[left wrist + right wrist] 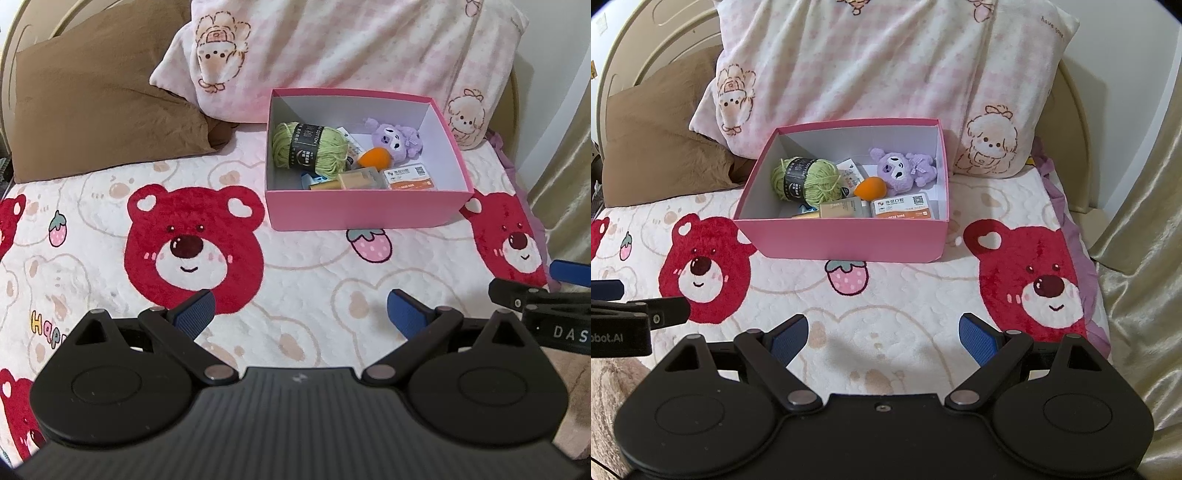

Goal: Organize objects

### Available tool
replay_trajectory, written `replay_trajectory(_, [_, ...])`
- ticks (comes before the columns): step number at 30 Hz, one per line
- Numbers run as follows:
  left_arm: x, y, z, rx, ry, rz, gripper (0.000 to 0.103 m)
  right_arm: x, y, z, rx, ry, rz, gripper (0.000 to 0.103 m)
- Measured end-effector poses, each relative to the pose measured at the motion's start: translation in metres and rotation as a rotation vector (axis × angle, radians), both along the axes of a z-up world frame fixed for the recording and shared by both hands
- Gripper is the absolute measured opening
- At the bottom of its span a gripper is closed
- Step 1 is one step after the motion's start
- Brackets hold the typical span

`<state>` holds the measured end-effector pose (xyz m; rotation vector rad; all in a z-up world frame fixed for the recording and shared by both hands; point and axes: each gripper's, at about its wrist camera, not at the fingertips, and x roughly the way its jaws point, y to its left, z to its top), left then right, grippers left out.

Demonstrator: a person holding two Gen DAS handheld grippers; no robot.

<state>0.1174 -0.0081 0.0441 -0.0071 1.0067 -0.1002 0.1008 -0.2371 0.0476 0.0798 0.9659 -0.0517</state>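
Observation:
A pink box stands on the bed, in front of the pillows. Inside lie a green yarn ball, a purple plush toy, an orange egg-shaped sponge, a beige packet, a card box with an orange label and other small packets. My left gripper is open and empty, well short of the box. My right gripper is open and empty, also short of the box.
The blanket with red bears covers the bed. A brown pillow lies at the back left and a pink patterned pillow leans behind the box. A gold curtain hangs at the right. Each gripper shows at the edge of the other's view.

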Motion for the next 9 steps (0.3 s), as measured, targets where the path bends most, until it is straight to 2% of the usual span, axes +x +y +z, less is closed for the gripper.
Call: replay_trajectory(9, [-0.0003, 0.0008, 0.0002, 0.028, -0.009, 0.011, 0.103, 0.0030, -0.0008, -0.0009, -0.008, 0.008, 0.008, 0.091])
